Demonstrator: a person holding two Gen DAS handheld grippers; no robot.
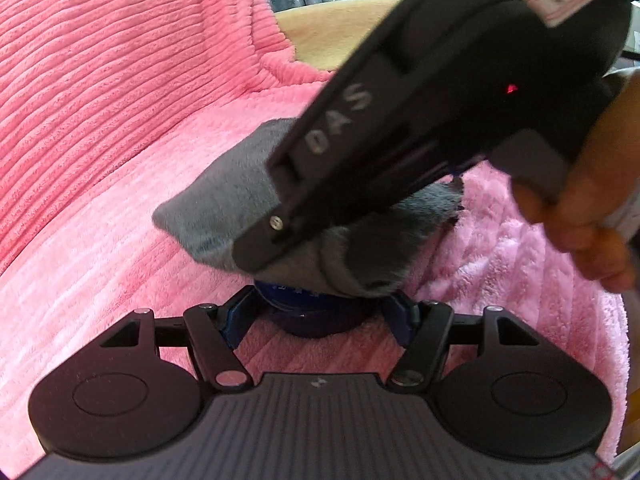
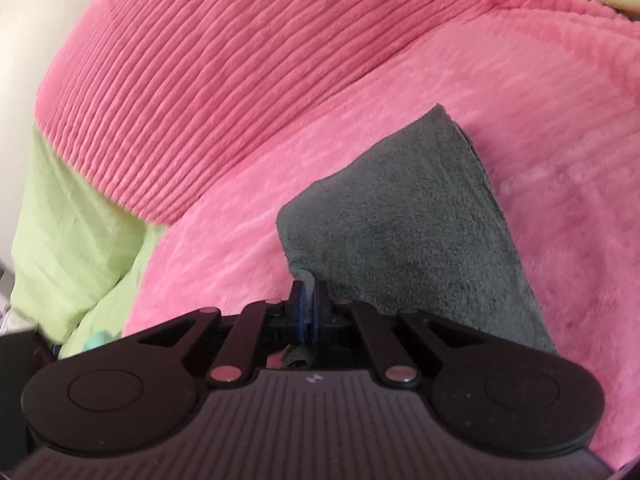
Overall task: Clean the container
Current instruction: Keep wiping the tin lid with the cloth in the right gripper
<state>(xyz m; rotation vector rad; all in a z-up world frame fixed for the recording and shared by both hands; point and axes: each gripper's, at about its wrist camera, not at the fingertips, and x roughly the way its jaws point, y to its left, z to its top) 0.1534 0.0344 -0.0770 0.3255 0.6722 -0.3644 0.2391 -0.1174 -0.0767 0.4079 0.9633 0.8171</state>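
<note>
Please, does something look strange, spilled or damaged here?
Nothing looks spilled or damaged. The left hand-held gripper clamps a dark blue container standing on the pink blanket. The right hand-held gripper pinches a grey cloth that lies over the container's top and hides most of it.

One container [image 1: 316,312], one grey cloth [image 2: 404,232] (folded), two claws [image 1: 320,316] [image 2: 308,304].
</note>
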